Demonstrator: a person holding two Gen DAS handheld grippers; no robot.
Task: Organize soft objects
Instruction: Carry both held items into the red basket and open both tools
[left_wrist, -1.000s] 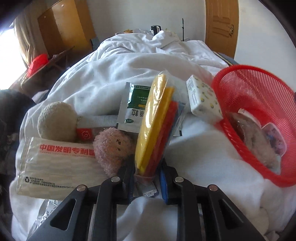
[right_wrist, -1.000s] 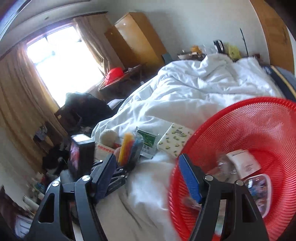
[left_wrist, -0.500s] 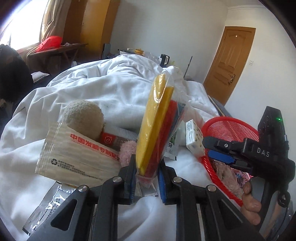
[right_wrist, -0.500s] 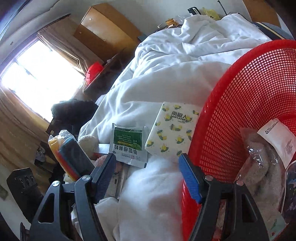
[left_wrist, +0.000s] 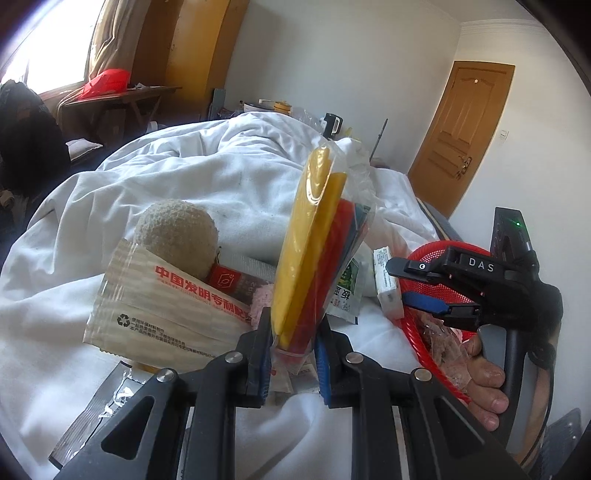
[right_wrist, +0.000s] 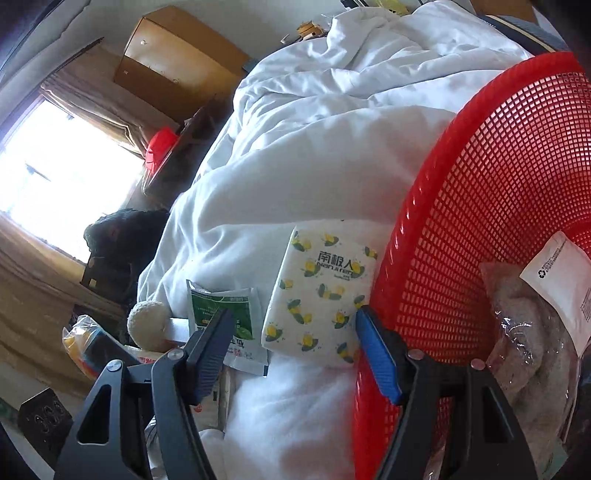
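My left gripper (left_wrist: 291, 332) is shut on a clear bag of yellow, red and blue cloths (left_wrist: 314, 251), held upright above the white duvet (left_wrist: 207, 177). My right gripper (right_wrist: 293, 328) hovers just over a white tissue pack with a lemon print (right_wrist: 321, 291). Its jaws are closing with the pack between them, and the pads are not pressing on it. The left wrist view shows the right gripper (left_wrist: 400, 280) beside the tissue pack (left_wrist: 386, 284). Right of the pack lies a red mesh basket (right_wrist: 480, 184) holding a bagged grey cloth (right_wrist: 524, 332).
A beige plush ball (left_wrist: 175, 232), a beige packet with red writing (left_wrist: 162, 310), a pink plush (left_wrist: 260, 299), a green sachet (right_wrist: 218, 306) and a silver packet (left_wrist: 99, 402) lie on the duvet. A hand (left_wrist: 484, 380) grips the right tool. A wooden door (left_wrist: 461, 136) stands behind.
My left gripper rose and rolled with the cloth bag, bringing the right tool into view. My right gripper came down from over the basket to the tissue pack, its jaws narrowing a little.
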